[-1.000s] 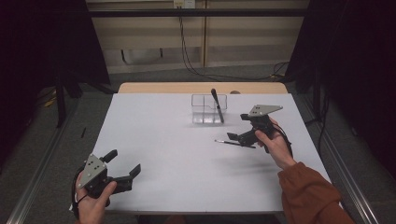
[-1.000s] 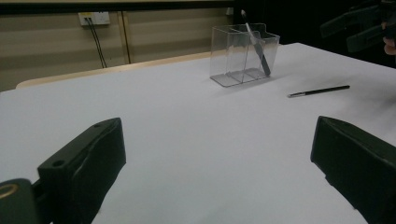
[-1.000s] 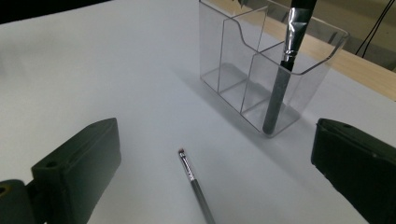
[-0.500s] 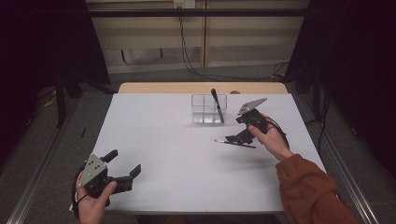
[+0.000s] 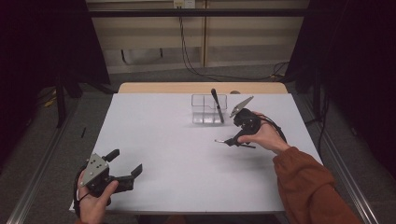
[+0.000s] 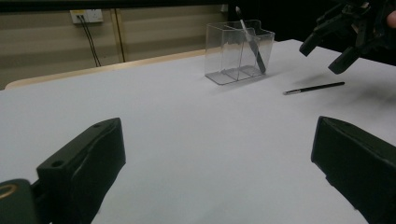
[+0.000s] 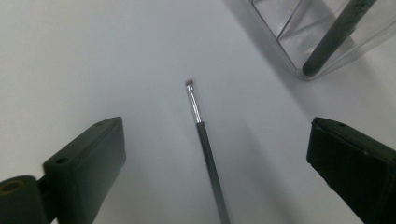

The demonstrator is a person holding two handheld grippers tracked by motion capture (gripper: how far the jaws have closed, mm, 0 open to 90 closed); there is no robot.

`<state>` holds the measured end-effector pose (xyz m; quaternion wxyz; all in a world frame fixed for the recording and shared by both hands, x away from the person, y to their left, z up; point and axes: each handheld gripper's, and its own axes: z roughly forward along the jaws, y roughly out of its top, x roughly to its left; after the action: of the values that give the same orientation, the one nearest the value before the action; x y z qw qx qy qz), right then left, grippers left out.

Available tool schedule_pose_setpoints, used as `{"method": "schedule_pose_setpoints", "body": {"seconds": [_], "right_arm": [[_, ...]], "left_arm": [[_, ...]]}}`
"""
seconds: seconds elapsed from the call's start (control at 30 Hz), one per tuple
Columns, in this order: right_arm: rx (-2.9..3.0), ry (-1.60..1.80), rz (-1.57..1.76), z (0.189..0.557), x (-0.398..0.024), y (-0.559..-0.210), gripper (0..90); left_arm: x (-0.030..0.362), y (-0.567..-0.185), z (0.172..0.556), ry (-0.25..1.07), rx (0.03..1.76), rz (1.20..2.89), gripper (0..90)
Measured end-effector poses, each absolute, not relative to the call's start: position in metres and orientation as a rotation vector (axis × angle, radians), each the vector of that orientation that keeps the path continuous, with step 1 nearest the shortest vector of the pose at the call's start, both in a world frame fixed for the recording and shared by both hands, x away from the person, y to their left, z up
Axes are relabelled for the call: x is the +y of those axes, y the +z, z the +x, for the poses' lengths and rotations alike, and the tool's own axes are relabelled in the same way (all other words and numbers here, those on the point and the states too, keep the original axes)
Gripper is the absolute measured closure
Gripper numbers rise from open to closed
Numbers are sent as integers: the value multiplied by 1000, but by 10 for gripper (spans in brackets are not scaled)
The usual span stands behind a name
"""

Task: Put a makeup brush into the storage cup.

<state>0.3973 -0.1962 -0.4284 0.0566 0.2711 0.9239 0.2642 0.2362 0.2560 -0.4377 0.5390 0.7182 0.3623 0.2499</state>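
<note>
A thin black makeup brush (image 5: 229, 142) with a silver ferrule lies flat on the white table (image 5: 177, 140). My right gripper (image 5: 235, 138) hovers just over it, open and empty. In the right gripper view the brush (image 7: 205, 144) runs lengthwise between the two wide-apart jaws of my right gripper (image 7: 217, 140). A clear divided container (image 5: 208, 108) stands behind it, with a thicker dark brush (image 5: 216, 105) leaning inside. My left gripper (image 5: 125, 162) rests open and empty near the front left edge. In its own view, my left gripper (image 6: 215, 154) faces the container (image 6: 238, 49), the thin brush (image 6: 314, 87) and the right gripper (image 6: 334, 46).
The table's wooden far edge (image 5: 201, 87) borders a wall with hanging cables. Dark curtains and stands flank both sides. Wide bare tabletop lies between the two grippers.
My right gripper has moved left toward the container and tipped down over the thin brush. The left gripper has stayed in place.
</note>
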Motion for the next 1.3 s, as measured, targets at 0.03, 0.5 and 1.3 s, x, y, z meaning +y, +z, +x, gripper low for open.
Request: {"method": "schedule_pose_setpoints", "body": {"seconds": [0.03,0.5,1.3], "right_arm": [[2818,778,828,399,-195,-429,52],[2968,618,781,413,-193,-435,417],[3072,282,664,422,-173,-451,633]], "left_arm": [[256,-438,236,594,862,1707,30],[255,-438,236,591,856,1715,30],[254,-438,237,593,847,1725,30]]}}
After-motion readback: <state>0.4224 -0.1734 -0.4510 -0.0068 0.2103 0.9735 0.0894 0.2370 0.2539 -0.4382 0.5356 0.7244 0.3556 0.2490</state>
